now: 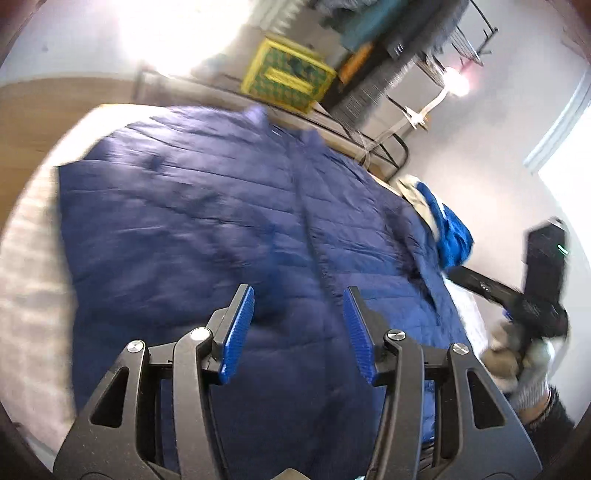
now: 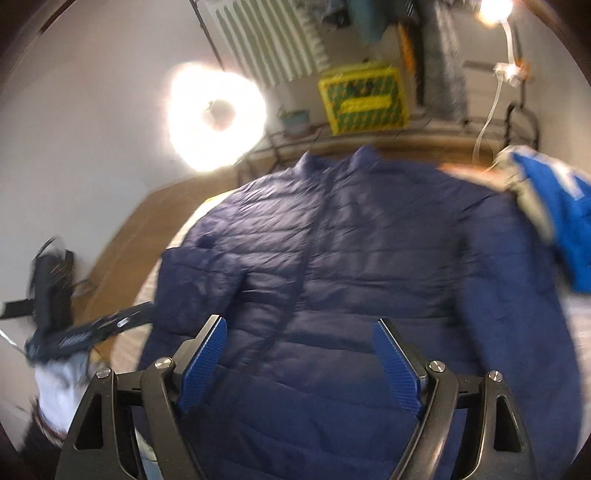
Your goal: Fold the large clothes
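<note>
both sets of blue-padded fingers sit nearest, pinching nothing: the left gripper half spread, the right gripper wider, each above the navy quilted jacket. it lies front-up and spread flat on the bed, collar away, probably readied for folding, though blur hides contact.

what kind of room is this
Probably a bedroom or spare room at home, used for recording. A navy quilted jacket lies spread on what looks like a bed, clothes hang on a rack by the wall, and a ring light shines beside a radiator.
</note>
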The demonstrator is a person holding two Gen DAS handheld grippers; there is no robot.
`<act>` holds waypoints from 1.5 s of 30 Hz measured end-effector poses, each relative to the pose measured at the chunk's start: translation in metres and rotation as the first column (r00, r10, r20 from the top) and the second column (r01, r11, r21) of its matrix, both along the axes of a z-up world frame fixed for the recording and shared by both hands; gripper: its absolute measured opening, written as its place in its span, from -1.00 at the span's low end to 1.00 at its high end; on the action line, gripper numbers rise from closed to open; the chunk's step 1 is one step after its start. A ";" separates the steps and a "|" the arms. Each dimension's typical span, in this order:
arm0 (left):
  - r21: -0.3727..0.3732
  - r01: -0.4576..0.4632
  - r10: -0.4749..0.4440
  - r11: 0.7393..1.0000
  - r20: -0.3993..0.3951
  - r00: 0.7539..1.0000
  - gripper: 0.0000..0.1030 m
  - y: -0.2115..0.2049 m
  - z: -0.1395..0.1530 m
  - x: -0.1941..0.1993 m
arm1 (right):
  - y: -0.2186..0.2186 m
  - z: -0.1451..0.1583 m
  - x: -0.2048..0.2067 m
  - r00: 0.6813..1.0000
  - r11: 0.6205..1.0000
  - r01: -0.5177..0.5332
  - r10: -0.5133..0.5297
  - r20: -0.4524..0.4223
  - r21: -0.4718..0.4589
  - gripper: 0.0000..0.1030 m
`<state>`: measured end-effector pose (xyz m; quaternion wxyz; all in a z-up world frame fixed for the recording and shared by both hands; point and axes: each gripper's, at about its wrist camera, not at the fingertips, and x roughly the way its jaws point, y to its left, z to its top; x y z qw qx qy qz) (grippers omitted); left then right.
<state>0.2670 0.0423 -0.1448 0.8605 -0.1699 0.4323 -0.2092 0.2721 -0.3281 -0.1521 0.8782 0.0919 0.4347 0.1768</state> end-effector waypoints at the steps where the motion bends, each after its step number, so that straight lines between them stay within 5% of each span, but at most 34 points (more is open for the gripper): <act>1: 0.041 -0.031 0.031 0.999 0.019 0.999 -0.01 0.015 0.000 -0.009 | 0.007 -0.006 0.008 1.000 1.000 -0.012 0.012 -0.022 0.017 0.62; 5: 0.194 -0.127 0.125 0.973 0.027 0.992 -0.18 0.055 -0.017 -0.023 | 0.046 -0.045 0.048 0.987 0.994 -0.047 0.060 -0.148 0.095 0.62; 12: 0.271 -0.198 0.216 0.942 -0.042 0.975 -0.42 0.105 -0.067 -0.015 | 0.110 -0.116 0.110 0.948 0.995 -0.052 0.078 -0.308 0.090 0.59; 16: 0.280 -0.219 0.249 0.935 -0.078 0.965 -0.46 0.121 -0.093 -0.005 | 0.121 -0.136 0.127 0.926 0.982 -0.032 0.098 -0.364 0.184 0.49; 19: 0.265 -0.240 0.270 0.934 -0.082 0.959 -0.47 0.130 -0.101 0.003 | 0.133 -0.138 0.134 0.922 0.979 -0.077 0.143 -0.359 0.191 0.02; 21: 0.264 -0.256 0.284 0.930 -0.072 0.956 -0.48 0.133 -0.103 0.009 | 0.141 -0.139 0.138 0.914 0.976 -0.110 0.174 -0.366 0.190 -0.56; 23: 0.259 -0.271 0.294 0.927 -0.056 0.954 -0.48 0.136 -0.101 0.014 | 0.145 -0.135 0.141 0.919 0.976 -0.119 0.178 -0.351 0.184 -0.84; 34: 0.285 -0.285 0.290 0.915 0.025 0.957 -0.48 0.118 -0.083 0.048 | 0.110 -0.068 0.178 0.981 0.986 -0.097 0.118 -0.155 0.134 -0.95; 40: 0.291 -0.271 0.271 0.917 0.040 0.962 -0.48 0.089 -0.083 0.078 | 0.038 -0.040 0.199 0.996 0.992 0.029 -0.019 -0.085 0.123 -0.95; 45: 0.295 -0.250 0.250 0.922 0.039 0.967 -0.48 0.064 -0.087 0.110 | -0.024 -0.049 0.202 0.985 0.979 0.154 -0.142 -0.097 0.136 -0.95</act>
